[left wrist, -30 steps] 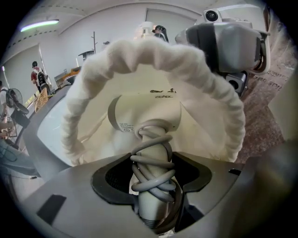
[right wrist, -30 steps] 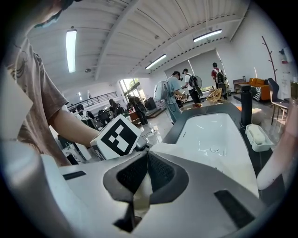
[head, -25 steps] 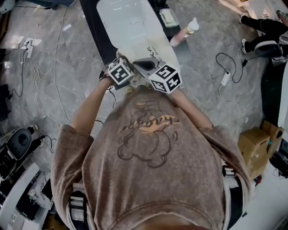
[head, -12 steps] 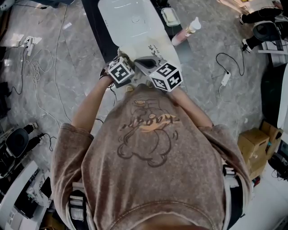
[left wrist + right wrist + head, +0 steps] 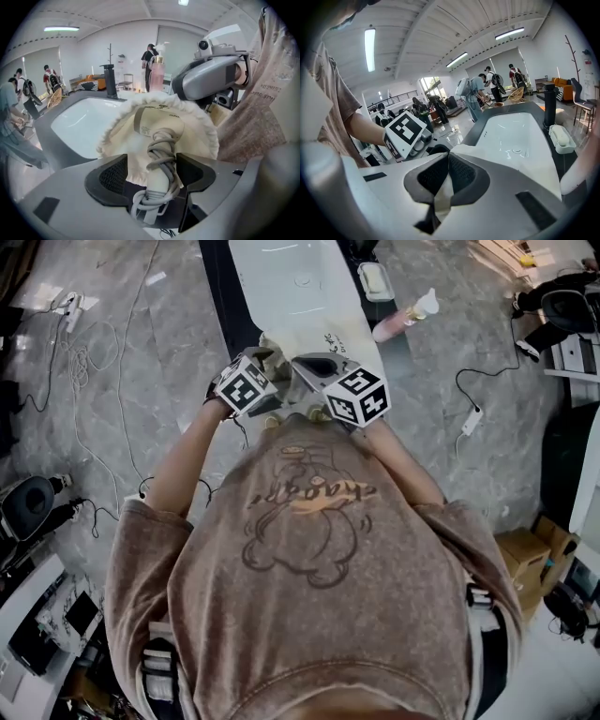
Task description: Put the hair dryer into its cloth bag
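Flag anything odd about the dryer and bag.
The hair dryer is only partly inside the cloth bag: its handle, wound with cord, sticks out of the mouth, with loops loose at the end.

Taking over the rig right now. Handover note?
Left gripper: jaws have just been opening and stand apart around the cord-wrapped handle of the hair dryer, not clamping it.
Right gripper: shut on the cloth bag, pinching its fabric.
Done: dryer body is in the bag's open mouth.
Left: handle and cord stick out; push them in.
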The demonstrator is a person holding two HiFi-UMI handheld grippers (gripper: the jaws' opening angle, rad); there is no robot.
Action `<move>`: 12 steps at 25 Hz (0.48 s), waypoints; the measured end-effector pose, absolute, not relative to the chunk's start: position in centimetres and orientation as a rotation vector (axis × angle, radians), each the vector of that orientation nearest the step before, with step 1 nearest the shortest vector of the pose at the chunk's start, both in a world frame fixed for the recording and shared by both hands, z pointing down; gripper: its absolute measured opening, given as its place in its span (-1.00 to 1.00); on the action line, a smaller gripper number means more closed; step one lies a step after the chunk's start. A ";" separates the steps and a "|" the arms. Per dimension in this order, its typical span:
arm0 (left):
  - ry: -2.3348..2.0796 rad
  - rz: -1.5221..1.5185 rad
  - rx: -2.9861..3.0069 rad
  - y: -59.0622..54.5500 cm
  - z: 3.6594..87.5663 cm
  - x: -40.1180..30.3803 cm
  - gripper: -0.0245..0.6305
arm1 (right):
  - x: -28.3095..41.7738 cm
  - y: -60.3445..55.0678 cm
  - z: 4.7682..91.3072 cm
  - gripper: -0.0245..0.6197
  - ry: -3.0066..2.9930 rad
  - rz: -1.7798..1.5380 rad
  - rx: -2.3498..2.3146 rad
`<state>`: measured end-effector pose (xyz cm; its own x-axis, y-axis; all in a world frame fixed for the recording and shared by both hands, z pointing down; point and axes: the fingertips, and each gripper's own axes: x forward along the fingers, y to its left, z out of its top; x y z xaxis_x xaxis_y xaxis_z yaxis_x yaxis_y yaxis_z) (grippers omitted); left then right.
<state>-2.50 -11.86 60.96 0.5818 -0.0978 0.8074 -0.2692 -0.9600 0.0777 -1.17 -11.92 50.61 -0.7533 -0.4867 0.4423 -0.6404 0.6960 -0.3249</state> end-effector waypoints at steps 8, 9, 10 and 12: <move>-0.443 1.219 2.545 -11.4 59.8 -7.0 0.06 | -1.5 -11.9 51.0 -0.90 -2.581 0.677 0.865; -0.456 1.211 2.539 -11.3 59.7 -7.4 0.06 | -1.5 -11.9 51.0 -0.90 -2.580 0.679 0.862; -0.467 1.209 2.534 -11.2 59.7 -7.8 0.06 | -1.6 -11.9 51.1 -0.90 -2.579 0.680 0.859; -0.481 1.209 2.524 -10.9 59.7 -8.5 0.06 | -1.6 -11.9 51.1 -0.90 -2.577 0.683 0.857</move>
